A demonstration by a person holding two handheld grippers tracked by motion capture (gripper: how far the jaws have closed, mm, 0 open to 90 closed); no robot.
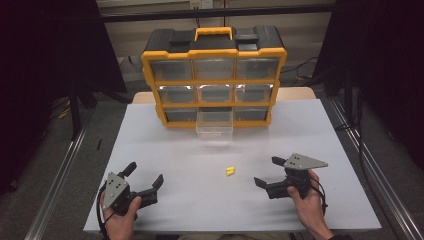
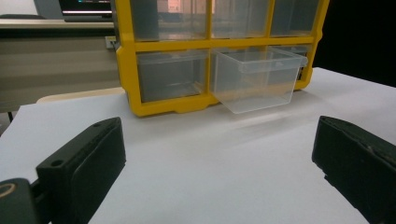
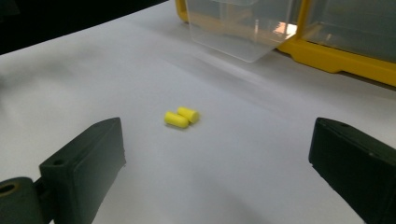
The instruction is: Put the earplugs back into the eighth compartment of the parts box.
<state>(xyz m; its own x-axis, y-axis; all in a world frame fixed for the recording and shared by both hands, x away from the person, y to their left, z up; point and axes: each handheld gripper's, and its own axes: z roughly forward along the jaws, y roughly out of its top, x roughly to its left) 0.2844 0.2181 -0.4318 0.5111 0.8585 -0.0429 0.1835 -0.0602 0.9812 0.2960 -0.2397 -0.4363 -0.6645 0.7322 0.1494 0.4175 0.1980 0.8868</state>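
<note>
High view: two small yellow cylinders [image 1: 230,171], earplug-like, side by side and touching, on white table [image 1: 150,145] near centre. Right gripper [image 1: 268,173] at their 4 o'clock, jaws wide, empty. Left gripper [image 1: 144,176] at their 8 o'clock, jaws wide, empty. Organizer [image 1: 214,75] at 12 o'clock, clear drawer [image 1: 214,124] pulled out.

Left gripper view: jaws spread wide; drawer [image 2: 258,79] ahead, tilted.

Right gripper view: cylinders [image 3: 181,117] ahead between wide jaws, matte, rounded ends.
</note>
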